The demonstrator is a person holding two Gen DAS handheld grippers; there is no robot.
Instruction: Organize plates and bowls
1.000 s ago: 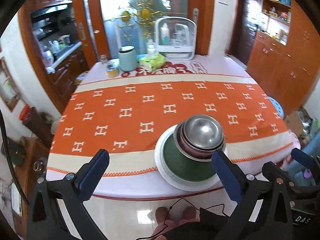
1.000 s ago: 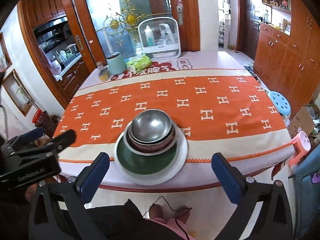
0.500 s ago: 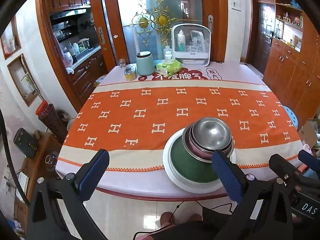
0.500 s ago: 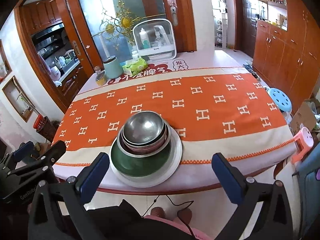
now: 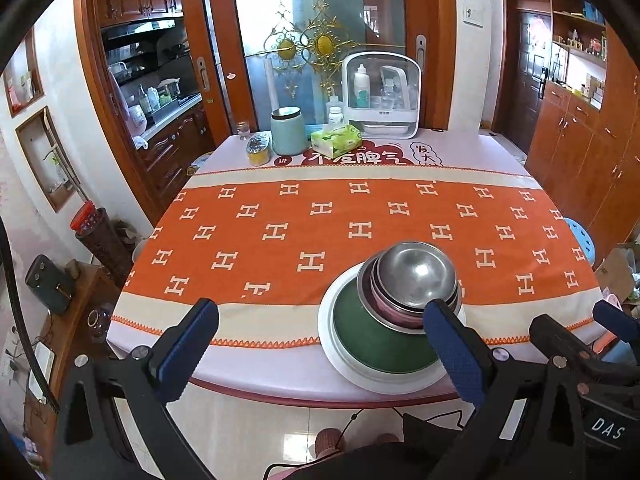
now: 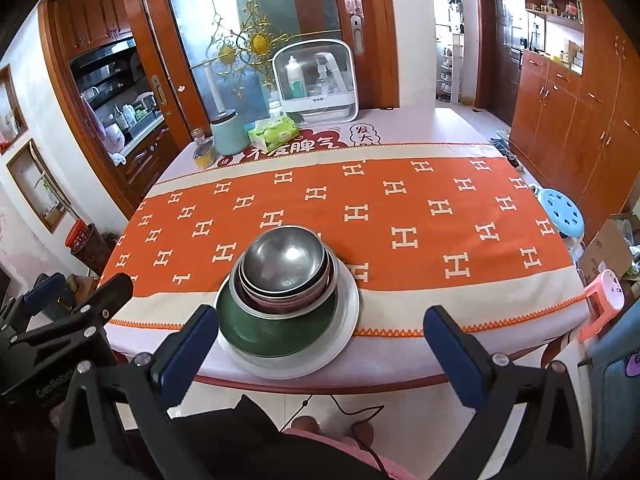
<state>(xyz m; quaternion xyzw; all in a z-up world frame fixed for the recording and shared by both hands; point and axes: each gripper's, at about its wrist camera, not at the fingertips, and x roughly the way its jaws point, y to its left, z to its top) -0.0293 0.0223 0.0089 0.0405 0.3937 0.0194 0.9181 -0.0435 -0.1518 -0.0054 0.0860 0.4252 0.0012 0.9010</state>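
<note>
While both tools hang short of the table edge, the right gripper (image 6: 320, 344) at the bottom of its frame has its blue pads spread wide on nothing, and the left gripper (image 5: 320, 340) is likewise agape and empty. Just beyond, at lower centre, sits the stack: a white plate (image 6: 344, 320) on the tablecloth (image 6: 400, 208), a green plate (image 6: 256, 332) on it, then nested steel bowls, the top steel bowl (image 6: 284, 258) shiny. Steel probably handles light, stiff and slick, so pinching the rim seems best; the plates look heavier and breakable. Farther off, upper centre, stand a tissue pack (image 6: 274, 132) and a teal canister (image 6: 229, 132).
</note>
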